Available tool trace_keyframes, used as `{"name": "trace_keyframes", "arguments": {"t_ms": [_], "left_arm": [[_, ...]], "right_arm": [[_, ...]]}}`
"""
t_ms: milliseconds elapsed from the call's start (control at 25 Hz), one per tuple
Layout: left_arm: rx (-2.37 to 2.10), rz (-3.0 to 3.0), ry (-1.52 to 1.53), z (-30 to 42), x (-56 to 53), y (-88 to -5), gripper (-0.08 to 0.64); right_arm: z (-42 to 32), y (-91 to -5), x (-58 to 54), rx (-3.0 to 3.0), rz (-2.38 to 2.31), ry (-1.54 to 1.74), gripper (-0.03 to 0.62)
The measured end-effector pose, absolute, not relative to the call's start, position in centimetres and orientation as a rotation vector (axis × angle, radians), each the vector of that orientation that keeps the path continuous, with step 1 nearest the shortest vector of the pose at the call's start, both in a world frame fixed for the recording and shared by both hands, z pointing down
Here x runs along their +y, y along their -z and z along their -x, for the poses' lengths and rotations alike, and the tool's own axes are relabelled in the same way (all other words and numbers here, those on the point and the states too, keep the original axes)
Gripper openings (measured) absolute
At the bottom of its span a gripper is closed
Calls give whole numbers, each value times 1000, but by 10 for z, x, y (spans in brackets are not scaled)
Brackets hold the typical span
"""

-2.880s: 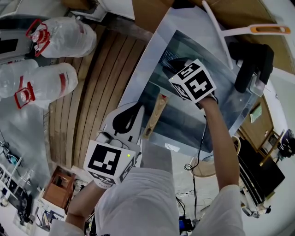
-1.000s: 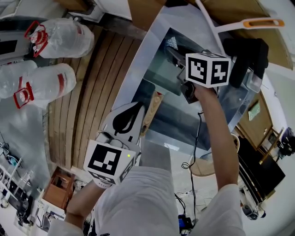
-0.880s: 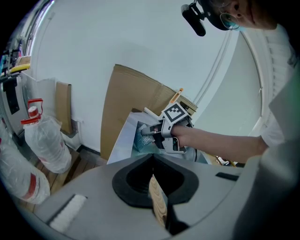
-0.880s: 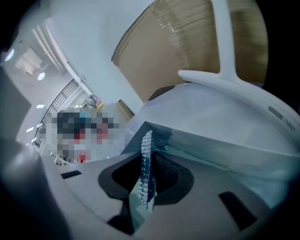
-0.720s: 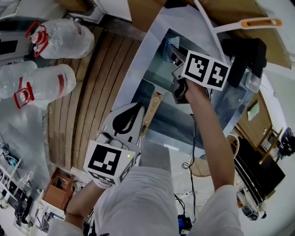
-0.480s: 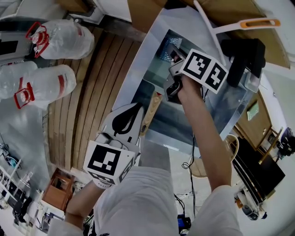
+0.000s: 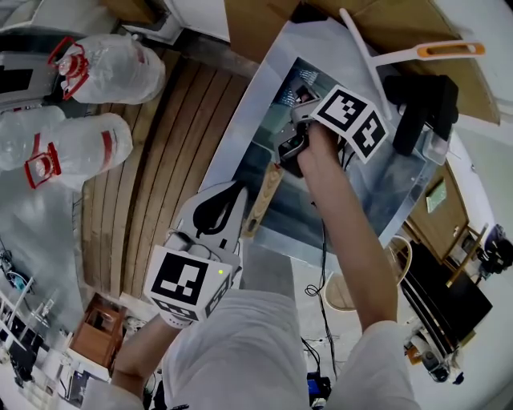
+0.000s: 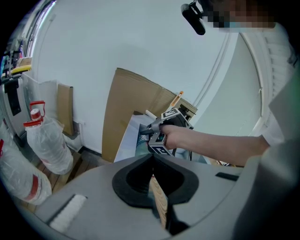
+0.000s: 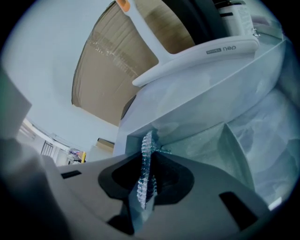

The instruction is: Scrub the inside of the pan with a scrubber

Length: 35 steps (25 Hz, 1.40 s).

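My left gripper (image 7: 243,232) is shut on the pan's light wooden handle (image 7: 265,198), which slants up into the steel sink (image 7: 240,128). The left gripper view shows the same handle (image 8: 158,200) pinched between the black pads. My right gripper (image 7: 287,149) is down in the sink at the handle's far end, shut on a silvery mesh scrubber (image 9: 146,174). The scrubber stands on edge between the jaws, close to a teal-grey wall (image 9: 211,150). The hand and marker cube (image 7: 349,120) hide the pan's body in the head view.
A white long-handled tool with an orange tip (image 7: 449,50) and a black object (image 7: 423,104) lie at the sink's far right. Large plastic water bottles (image 7: 104,66) stand left of the slatted wooden floor (image 7: 164,160). Cardboard (image 7: 264,24) leans behind the sink.
My right gripper has swung left and nearer across the sink with the scrubber, ending by the handle's far end. The left gripper has kept still on the handle.
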<state>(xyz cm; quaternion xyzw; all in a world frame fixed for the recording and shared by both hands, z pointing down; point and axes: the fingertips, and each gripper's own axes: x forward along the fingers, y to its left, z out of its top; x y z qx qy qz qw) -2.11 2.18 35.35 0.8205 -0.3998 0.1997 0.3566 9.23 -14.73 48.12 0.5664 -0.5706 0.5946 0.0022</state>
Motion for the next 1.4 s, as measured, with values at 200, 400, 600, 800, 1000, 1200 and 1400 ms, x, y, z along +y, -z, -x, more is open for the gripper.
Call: {"name": "trace_keyframes", "arguments": {"t_ms": [200, 400, 600, 800, 1000, 1200, 1400], "left_arm": [[-1040, -2119, -510, 27, 21, -351, 5], [-1035, -2120, -516, 31, 21, -350, 6], [-1029, -2128, -520, 30, 20, -348, 6], [-1019, -2134, -522, 26, 20, -346, 6], [-1014, -2141, -524, 23, 21, -344, 6], [-1018, -2141, -526, 24, 22, -342, 6], [-1024, -2143, -525, 24, 24, -339, 6]], "right_arm": [[-90, -485, -148, -1753, -1788, -1911, 61], [-85, -487, -139, -1711, -1762, -2007, 61], [-79, -484, -126, -1677, -1732, -2125, 61], [-72, -482, -111, -1655, -1697, -2211, 61], [-65, -480, -97, -1629, -1656, -2304, 61], [-58, -477, -82, -1622, -1582, -2348, 61], [-64, -473, -74, -1661, -1553, -2253, 61]]}}
